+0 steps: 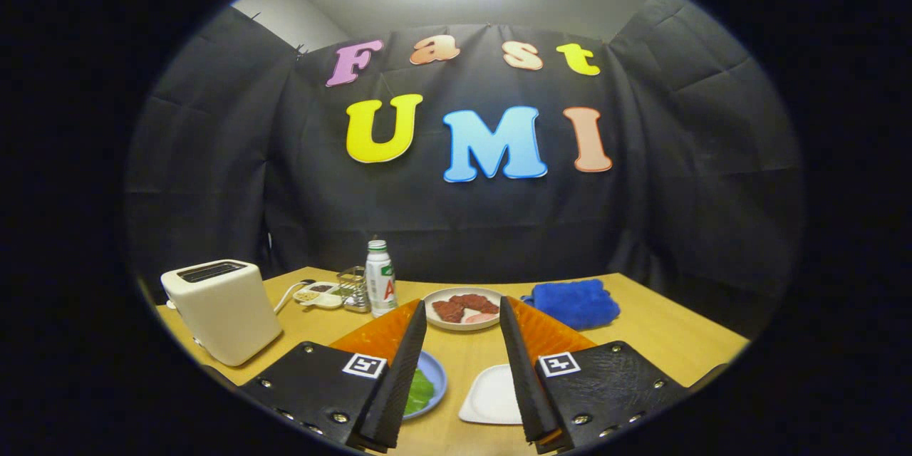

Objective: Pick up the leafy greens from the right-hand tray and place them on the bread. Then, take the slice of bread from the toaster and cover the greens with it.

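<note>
We see gripper point(463, 370) above wooden table point(662, 335), fingers spread wide, holding nothing. Green leaf point(419, 393) lies on blue plate point(436, 370), partly hidden behind left finger. White square plate point(491, 395) between fingers, near right one. Toaster point(221, 310) far left; we cannot tell if bread is inside. Beyond fingers: plate with meat point(467, 308), bottle point(380, 278), blue cloth point(573, 303), small dish point(319, 294).

The gripper point(463, 370) carries two black textured plates studded with silver screws, each bearing a square black-and-white marker near its finger.
</note>
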`<control>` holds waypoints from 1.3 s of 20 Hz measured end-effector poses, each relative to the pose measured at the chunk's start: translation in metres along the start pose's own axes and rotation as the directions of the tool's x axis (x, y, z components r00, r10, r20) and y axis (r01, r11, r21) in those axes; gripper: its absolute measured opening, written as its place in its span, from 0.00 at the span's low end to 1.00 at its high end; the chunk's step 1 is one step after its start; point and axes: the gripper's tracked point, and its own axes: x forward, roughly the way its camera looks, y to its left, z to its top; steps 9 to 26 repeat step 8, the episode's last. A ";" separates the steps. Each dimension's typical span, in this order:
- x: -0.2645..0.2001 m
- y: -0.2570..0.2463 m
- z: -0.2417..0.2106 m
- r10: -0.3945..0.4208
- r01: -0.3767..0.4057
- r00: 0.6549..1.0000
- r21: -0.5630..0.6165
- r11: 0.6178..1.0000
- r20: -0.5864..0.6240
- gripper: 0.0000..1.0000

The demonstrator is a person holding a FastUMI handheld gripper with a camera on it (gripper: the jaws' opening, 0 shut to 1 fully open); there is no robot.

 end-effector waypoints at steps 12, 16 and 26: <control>-0.031 -0.152 0.041 -0.163 0.166 0.981 -0.027 0.986 0.104 0.63; -0.031 -0.152 0.041 -0.163 0.166 0.981 -0.027 0.986 0.104 0.63; -0.031 -0.152 0.041 -0.163 0.166 0.981 -0.027 0.986 0.104 0.63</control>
